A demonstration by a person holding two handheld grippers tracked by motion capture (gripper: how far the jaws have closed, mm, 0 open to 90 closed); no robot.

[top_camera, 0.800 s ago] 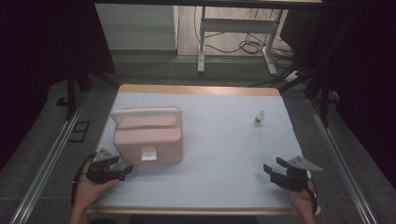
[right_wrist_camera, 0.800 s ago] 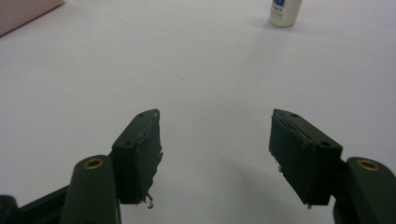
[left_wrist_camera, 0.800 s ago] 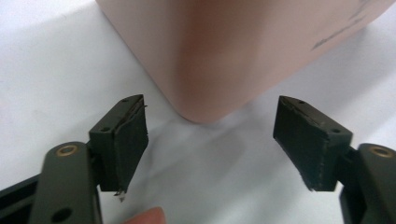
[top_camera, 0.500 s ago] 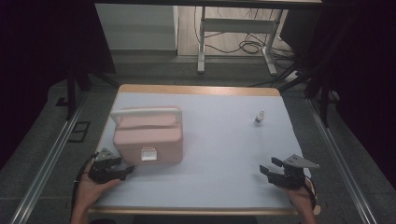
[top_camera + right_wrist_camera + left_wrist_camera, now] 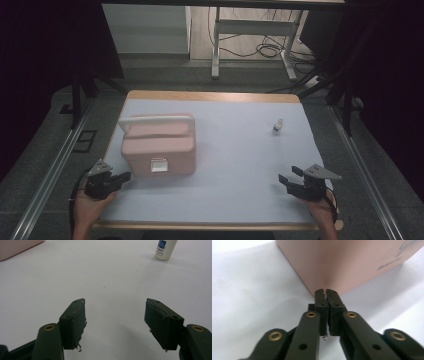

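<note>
A pink carry box (image 5: 157,145) with a white handle and a white front latch stands on the left half of the white table. My left gripper (image 5: 124,176) sits at the box's front left corner, jaws shut with nothing between them. In the left gripper view its tips (image 5: 326,291) point at the pink box (image 5: 342,260), close to it; touching or not, I cannot tell. My right gripper (image 5: 290,175) rests near the front right of the table, open and holding nothing. Its jaws (image 5: 115,302) stand wide over bare white surface, and a small white bottle (image 5: 165,248) stands far ahead.
The small bottle (image 5: 277,126) stands upright alone at the right middle of the white tabletop (image 5: 235,165). Metal rails run along both sides of the table. A desk frame and cables lie on the floor beyond the far edge.
</note>
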